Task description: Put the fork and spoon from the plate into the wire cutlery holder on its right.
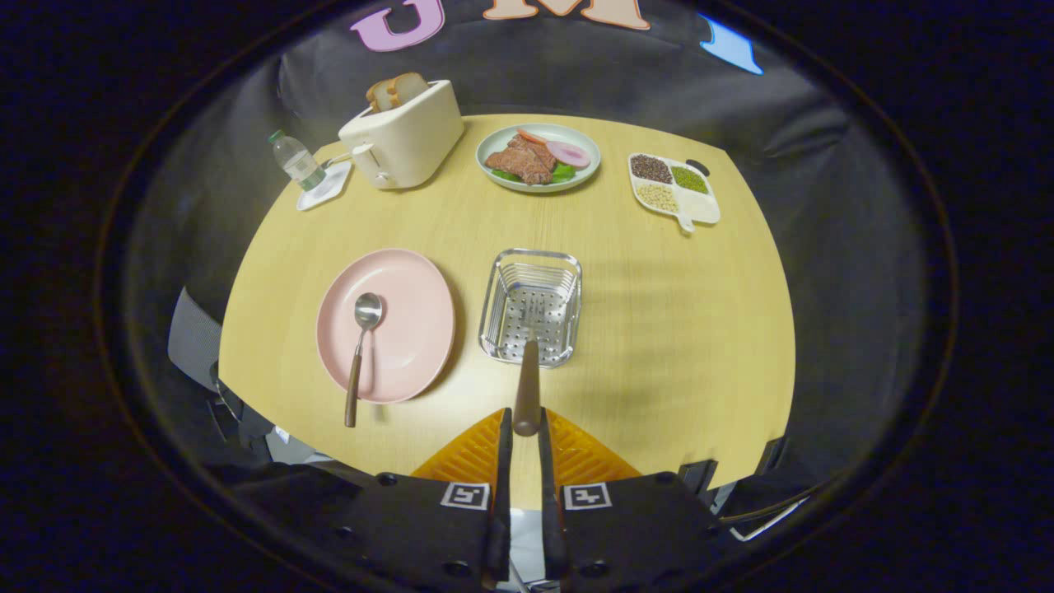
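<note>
Gripper (pixel 525 436) clamped on fork (pixel 527 387) handle, tines probably over holder (pixel 532 306). Spoon (pixel 361 354): stiff, light, slippery; grip handle.

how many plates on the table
2. The pink plate, with a spoon on it, sits left of the wire cutlery holder. The pale green plate of food sits beyond, by the toaster.

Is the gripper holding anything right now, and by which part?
Yes: the gripper is shut on the fork, gripping its brown handle; its head points into the wire cutlery holder.
</note>
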